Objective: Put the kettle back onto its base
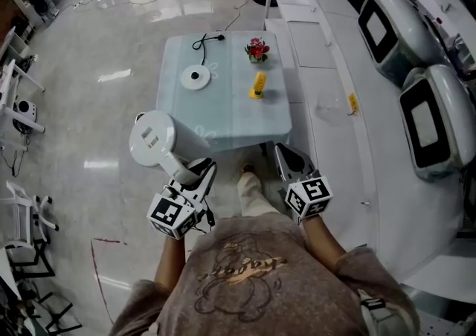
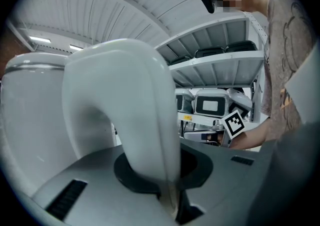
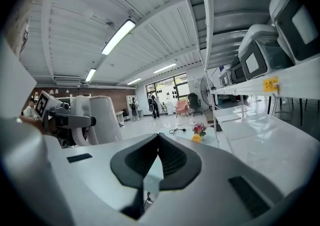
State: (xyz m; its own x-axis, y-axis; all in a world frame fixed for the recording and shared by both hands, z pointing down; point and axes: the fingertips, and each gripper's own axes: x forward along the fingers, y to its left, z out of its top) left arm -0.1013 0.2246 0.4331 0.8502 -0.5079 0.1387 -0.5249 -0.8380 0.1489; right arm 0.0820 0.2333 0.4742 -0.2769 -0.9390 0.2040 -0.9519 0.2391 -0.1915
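The white kettle [image 1: 155, 140] hangs over the floor just off the table's near left corner. My left gripper [image 1: 195, 172] is shut on its curved handle [image 2: 131, 120], which fills the left gripper view beside the kettle's body [image 2: 30, 120]. The round white base [image 1: 197, 76] with its black cord [image 1: 207, 39] lies on the pale table [image 1: 245, 125], at its far left. My right gripper [image 1: 285, 157] hovers at the table's near right corner with its jaws together and nothing in them. The right gripper view shows the right gripper [image 3: 159, 137] and, to its left, the kettle [image 3: 100, 120].
A small pot of red flowers [image 1: 257, 50] and a yellow object [image 1: 257, 85] stand on the table right of the base. A long white counter [image 1: 335, 82] with grey-white machines [image 1: 405, 26] runs along the right. Folding frames [image 1: 22, 208] stand on the glossy floor at the left.
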